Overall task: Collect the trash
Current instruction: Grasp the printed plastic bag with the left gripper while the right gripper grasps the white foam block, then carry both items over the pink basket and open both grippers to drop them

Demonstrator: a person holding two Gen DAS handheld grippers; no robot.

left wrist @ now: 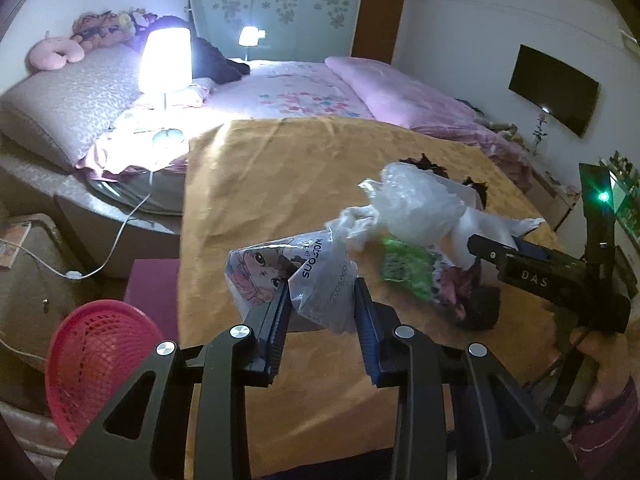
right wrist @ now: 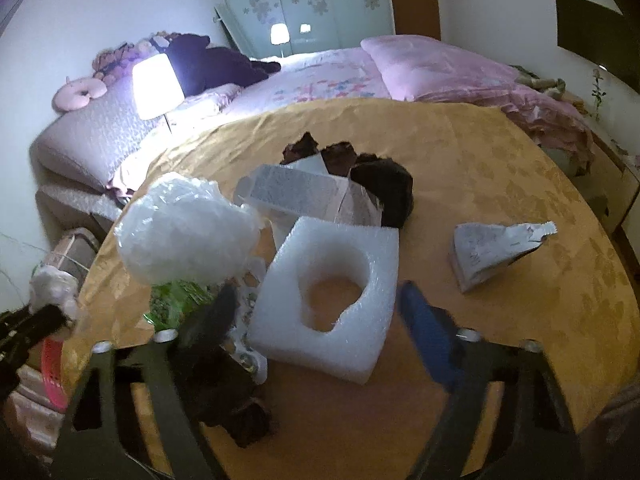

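Note:
My left gripper (left wrist: pixel 322 304) has its jaws around a printed clear plastic bag (left wrist: pixel 304 276) with a cartoon face, held over the table's left part. My right gripper (right wrist: pixel 316 300) is open around a white foam block (right wrist: pixel 332 300) with a hole in it; it also shows at the right of the left wrist view (left wrist: pixel 500 254). A clear bubble-wrap wad (right wrist: pixel 188 228) lies to the left, also visible in the left wrist view (left wrist: pixel 416 204). A green wrapper (right wrist: pixel 172 304), a clear box (right wrist: pixel 292 194), dark scraps (right wrist: pixel 384 188) and a torn grey packet (right wrist: pixel 488 252) lie on the orange tablecloth (right wrist: pixel 500 184).
A red mesh basket (left wrist: pixel 96 364) stands on the floor left of the table. A bed (left wrist: pixel 304 92) with pink bedding and a lit lamp (left wrist: pixel 165 60) lies behind. A cable (left wrist: pixel 120 236) runs along the floor at left.

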